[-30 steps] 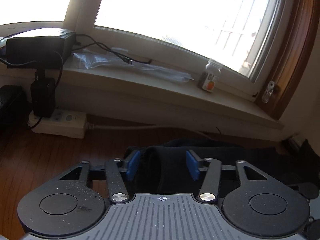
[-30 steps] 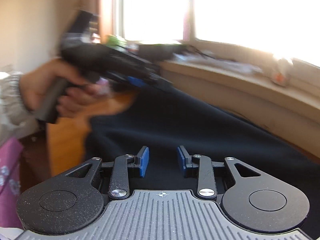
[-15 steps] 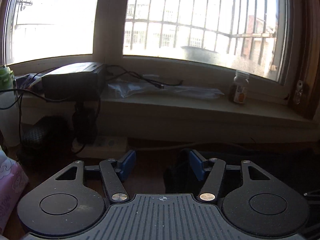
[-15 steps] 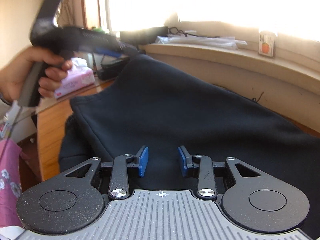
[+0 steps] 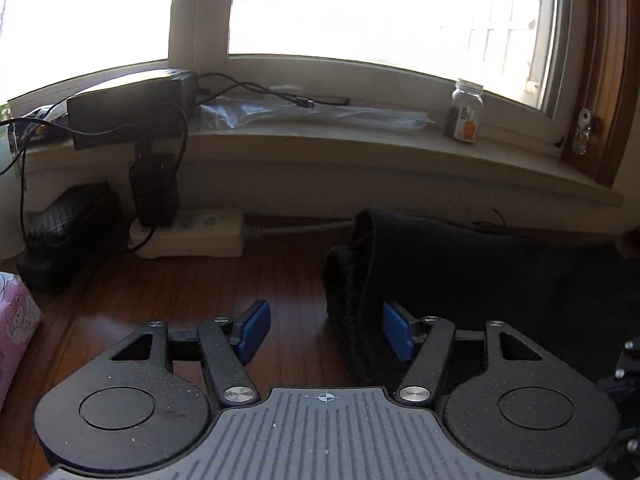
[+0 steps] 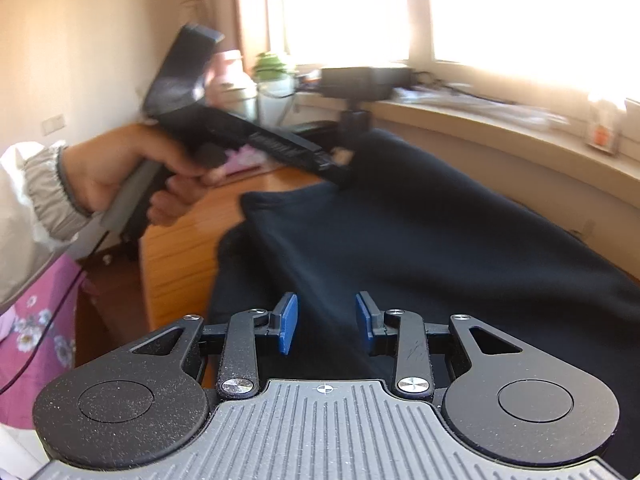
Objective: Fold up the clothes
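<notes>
A dark navy garment [image 5: 460, 272] lies on the wooden table [image 5: 160, 300], its thick rolled edge facing me. My left gripper [image 5: 325, 312] is open. That rolled edge sits loosely inside the gap beside the right pad, and the left pad is clear of it. In the right wrist view the garment [image 6: 420, 232] spreads across the table toward the window. My right gripper [image 6: 326, 304] is shut on a fold of its near edge. The left gripper [image 6: 340, 164], blurred and held by a hand [image 6: 132, 168], hovers at the garment's far corner.
A white power strip [image 5: 192, 236] with a plugged-in adapter lies below the window sill. A black box [image 5: 128, 116] with cables, a plastic bag and a small bottle [image 5: 466, 116] stand on the sill. A dark case [image 5: 64, 236] and a pink tissue pack [image 5: 16, 320] sit at the left.
My left gripper has opened and let go of the bunched garment edge, which now rests on the table by its right finger. The right gripper keeps its hold.
</notes>
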`<action>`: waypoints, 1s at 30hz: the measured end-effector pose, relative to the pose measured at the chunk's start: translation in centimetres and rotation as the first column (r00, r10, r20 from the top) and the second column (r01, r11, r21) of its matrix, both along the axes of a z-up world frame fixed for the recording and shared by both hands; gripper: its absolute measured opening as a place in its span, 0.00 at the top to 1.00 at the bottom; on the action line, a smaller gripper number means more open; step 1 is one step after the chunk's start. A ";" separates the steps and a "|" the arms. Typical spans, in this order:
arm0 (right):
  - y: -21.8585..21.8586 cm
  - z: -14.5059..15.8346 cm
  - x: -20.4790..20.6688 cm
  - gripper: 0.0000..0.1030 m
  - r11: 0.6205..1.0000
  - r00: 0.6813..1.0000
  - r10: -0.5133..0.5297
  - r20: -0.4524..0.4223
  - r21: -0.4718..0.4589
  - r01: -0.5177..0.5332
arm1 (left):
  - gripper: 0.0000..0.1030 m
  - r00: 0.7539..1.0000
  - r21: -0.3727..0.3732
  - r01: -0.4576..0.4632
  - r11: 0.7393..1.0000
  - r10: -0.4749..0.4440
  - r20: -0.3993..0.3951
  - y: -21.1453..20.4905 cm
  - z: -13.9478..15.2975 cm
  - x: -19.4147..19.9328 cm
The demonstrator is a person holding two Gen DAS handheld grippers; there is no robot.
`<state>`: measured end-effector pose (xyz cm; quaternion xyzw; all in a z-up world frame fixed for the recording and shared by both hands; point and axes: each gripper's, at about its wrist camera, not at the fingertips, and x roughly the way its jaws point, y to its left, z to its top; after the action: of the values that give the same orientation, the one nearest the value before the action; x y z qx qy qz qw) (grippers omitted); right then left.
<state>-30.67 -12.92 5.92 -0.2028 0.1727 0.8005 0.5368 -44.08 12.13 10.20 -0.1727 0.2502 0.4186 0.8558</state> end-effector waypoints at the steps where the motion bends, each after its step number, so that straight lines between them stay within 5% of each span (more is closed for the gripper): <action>1: 0.2 -0.1 -0.7 0.68 1.000 1.000 0.009 0.023 0.003 -0.009 | 0.36 1.000 0.008 0.000 1.000 0.000 0.008 0.0 0.4 -0.1; 3: 0.9 -0.4 -1.8 0.69 1.000 0.997 0.012 0.074 0.010 -0.013 | 0.36 0.999 0.015 0.009 1.000 -0.010 0.035 -0.2 1.3 -0.1; 4: 1.0 -0.4 -2.1 0.87 1.000 0.996 0.010 0.083 0.014 -0.011 | 0.36 0.999 0.022 0.014 1.000 -0.015 0.050 -0.3 1.8 -0.1; 5: 1.1 -0.4 -2.2 0.94 1.000 0.997 0.005 0.079 0.017 -0.007 | 0.36 0.998 0.032 0.016 0.999 -0.018 0.063 -0.5 2.4 0.0; 9: -0.6 0.4 -2.5 0.94 0.999 0.998 0.037 0.049 0.025 -0.038 | 0.36 0.990 0.074 0.040 0.996 -0.049 0.131 -1.4 4.2 0.5; 12: -0.7 -0.4 -3.0 0.83 0.997 0.995 0.069 0.071 -0.035 -0.066 | 0.34 0.986 0.085 0.065 0.994 -0.077 0.146 -1.7 4.4 2.0; 17: -1.6 0.1 -1.3 0.55 0.998 0.998 0.061 -0.011 -0.020 -0.061 | 0.31 0.984 0.045 0.103 0.994 -0.109 0.144 -1.7 2.3 6.5; 24: -8.5 1.9 7.3 0.53 0.990 0.990 -0.138 -0.013 0.038 0.138 | 0.30 0.982 0.037 0.156 0.987 -0.159 0.104 -2.0 0.8 12.4; 30: -16.0 1.3 17.3 0.53 0.910 0.908 -0.416 0.051 0.034 0.414 | 0.26 0.970 0.108 0.222 0.969 -0.231 0.082 -3.2 0.6 16.6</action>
<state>-13.36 -28.97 7.18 -0.1781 0.1877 0.6640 0.7015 -27.53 8.92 10.76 -0.1205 0.2070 0.3213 0.9162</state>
